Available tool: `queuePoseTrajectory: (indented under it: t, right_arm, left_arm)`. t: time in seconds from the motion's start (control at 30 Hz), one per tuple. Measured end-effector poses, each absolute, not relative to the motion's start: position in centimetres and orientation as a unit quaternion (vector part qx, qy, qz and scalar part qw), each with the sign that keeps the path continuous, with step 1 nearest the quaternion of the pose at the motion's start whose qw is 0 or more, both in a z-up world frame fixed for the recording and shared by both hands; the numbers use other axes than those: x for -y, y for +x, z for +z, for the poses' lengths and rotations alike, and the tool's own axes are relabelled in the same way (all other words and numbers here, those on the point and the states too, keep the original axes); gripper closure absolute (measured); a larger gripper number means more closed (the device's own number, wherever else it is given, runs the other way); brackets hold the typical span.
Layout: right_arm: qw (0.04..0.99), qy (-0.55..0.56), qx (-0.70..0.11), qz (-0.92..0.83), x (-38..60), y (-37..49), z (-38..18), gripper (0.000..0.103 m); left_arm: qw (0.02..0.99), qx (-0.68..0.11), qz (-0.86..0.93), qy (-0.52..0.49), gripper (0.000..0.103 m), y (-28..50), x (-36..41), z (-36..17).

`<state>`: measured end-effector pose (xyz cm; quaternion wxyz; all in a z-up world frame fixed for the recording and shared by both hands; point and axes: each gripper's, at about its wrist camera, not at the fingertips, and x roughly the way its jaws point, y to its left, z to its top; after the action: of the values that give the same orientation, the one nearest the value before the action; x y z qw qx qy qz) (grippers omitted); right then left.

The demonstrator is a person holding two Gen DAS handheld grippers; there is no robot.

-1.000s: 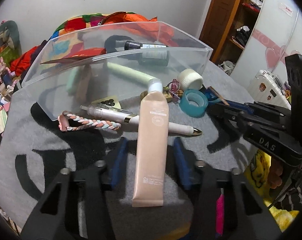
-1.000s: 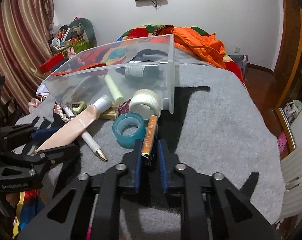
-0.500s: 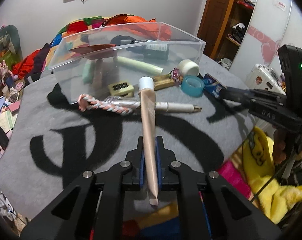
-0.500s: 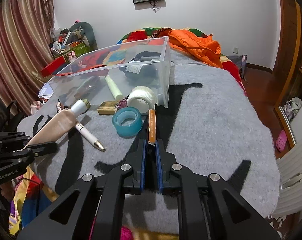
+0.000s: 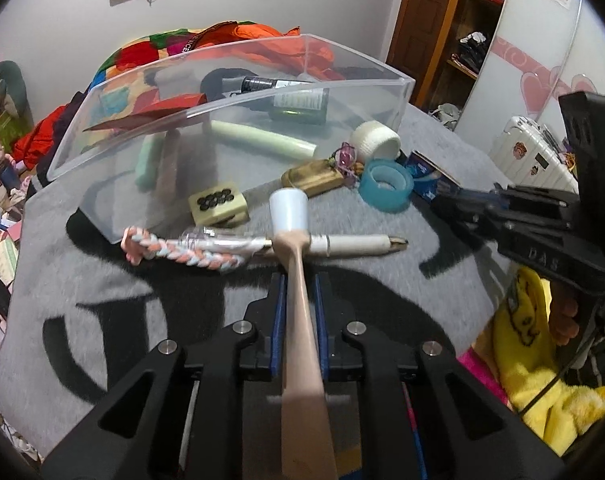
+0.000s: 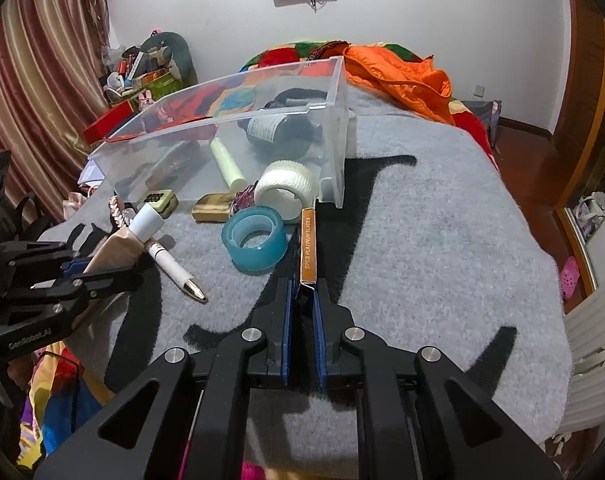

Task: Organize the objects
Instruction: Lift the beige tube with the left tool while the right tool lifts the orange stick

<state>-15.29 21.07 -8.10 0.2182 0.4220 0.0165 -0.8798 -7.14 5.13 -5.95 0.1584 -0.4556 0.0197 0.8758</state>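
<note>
My left gripper (image 5: 298, 280) is shut on a beige cream tube (image 5: 298, 280) with a white cap, held edge-up above the grey table. It also shows in the right wrist view (image 6: 118, 242). My right gripper (image 6: 302, 286) is shut on a thin orange and blue blade box (image 6: 308, 246), also seen in the left wrist view (image 5: 426, 170). A clear plastic bin (image 5: 262, 92) stands behind, holding a dark bottle (image 5: 298, 100) and a pale green stick (image 5: 262, 140).
On the grey cloth lie a white pen (image 5: 342, 244), a braided band (image 5: 182, 252), a small pale case (image 5: 218, 202), a wooden block (image 5: 312, 176), blue tape (image 6: 254, 238) and white tape (image 6: 284, 186). Bright bedding (image 6: 394, 72) lies behind the bin.
My left gripper closed on the cream tube and lifted it, turning it on edge. My right gripper lifted the blade box and drew back from the tape rolls.
</note>
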Motion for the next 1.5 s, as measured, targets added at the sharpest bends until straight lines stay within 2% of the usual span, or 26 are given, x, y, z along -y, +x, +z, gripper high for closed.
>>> queuePoseTrajectory:
  t: [0.17, 0.37, 0.5, 0.77, 1.07, 1.17, 1.33, 1.5]
  right_arm:
    - [0.214, 0.423, -0.010, -0.881, -21.1, -15.9, -8.2, 0.091]
    - [0.214, 0.414, -0.007, -0.885, -20.9, -16.6, -8.3, 0.091]
    - [0.213, 0.391, -0.006, -0.895, -20.8, -16.1, -7.8, 0.095]
    - [0.215, 0.358, -0.003, -0.908, -21.1, -14.8, -5.6, 0.097]
    - [0.204, 0.387, -0.013, -0.899, -20.7, -15.8, -6.7, 0.096]
    - [0.210, 0.391, -0.004, -0.896, -21.1, -15.8, -6.9, 0.095]
    - [0.214, 0.396, -0.010, -0.893, -21.1, -15.9, -7.4, 0.095]
    - [0.216, 0.409, -0.010, -0.887, -20.9, -16.5, -8.3, 0.095]
  left_arm:
    - [0.155, -0.004, 0.878, -0.453, 0.091, -7.6, -4.9, -6.1]
    - [0.148, 0.004, 0.884, -0.443, 0.097, -7.0, -4.5, -5.9]
    - [0.145, 0.015, 0.892, -0.428, 0.097, -6.6, -4.0, -4.9]
    - [0.145, 0.015, 0.907, -0.395, 0.100, -5.9, -3.7, -2.6]
    - [0.158, 0.019, 0.887, -0.434, 0.099, -7.5, -4.6, -4.5]
    - [0.169, 0.035, 0.887, -0.428, 0.094, -7.6, -4.6, -4.0]
    - [0.172, 0.023, 0.888, -0.427, 0.074, -8.5, -5.4, -3.6]
    - [0.170, 0.007, 0.880, -0.443, 0.073, -10.0, -6.2, -4.9]
